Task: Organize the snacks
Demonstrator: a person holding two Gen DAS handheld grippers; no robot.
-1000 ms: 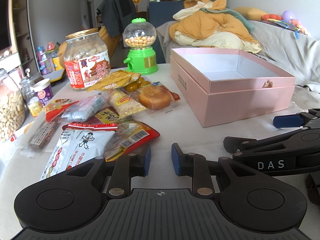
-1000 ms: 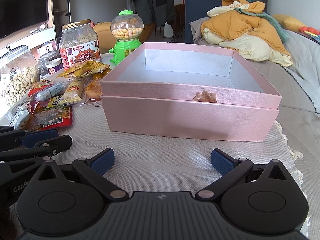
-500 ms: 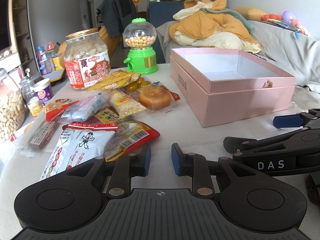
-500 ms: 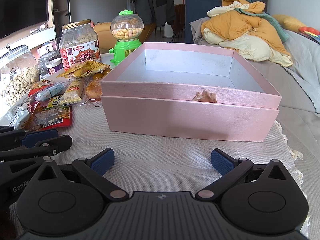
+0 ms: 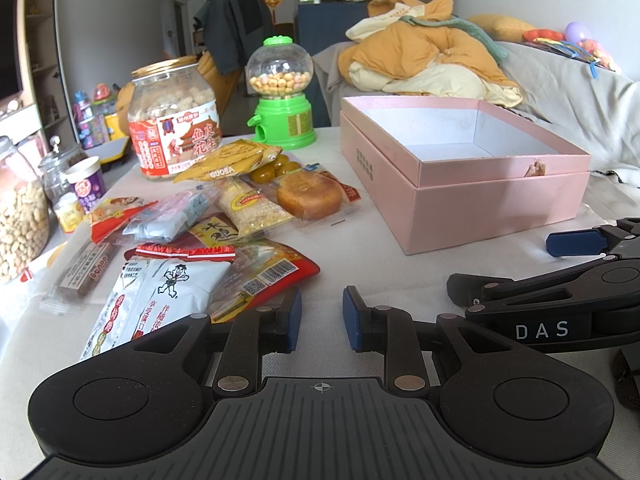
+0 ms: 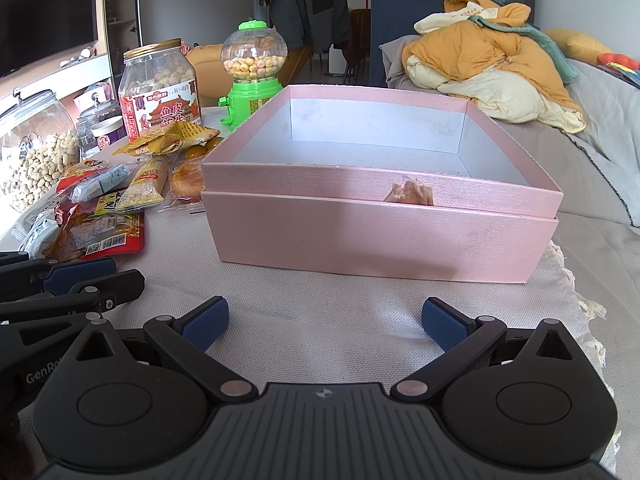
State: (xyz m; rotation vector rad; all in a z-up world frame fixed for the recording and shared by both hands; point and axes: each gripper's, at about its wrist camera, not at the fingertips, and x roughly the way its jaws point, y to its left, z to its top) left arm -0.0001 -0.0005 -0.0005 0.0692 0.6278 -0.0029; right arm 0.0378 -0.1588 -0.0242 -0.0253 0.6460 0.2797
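Though open upward, pink box [image 6: 380, 236] crosswise

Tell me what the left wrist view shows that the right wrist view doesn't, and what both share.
Only the left wrist view shows the white snack bag with the cartoon figure in full, the brown bar beside it, and the left gripper with its jaws only narrowly apart. Only the right wrist view shows the right gripper with its jaws wide open, plus the far inside corners of the box. Both show the empty pink box, the snack pile, the peanut jar and the green candy dispenser.
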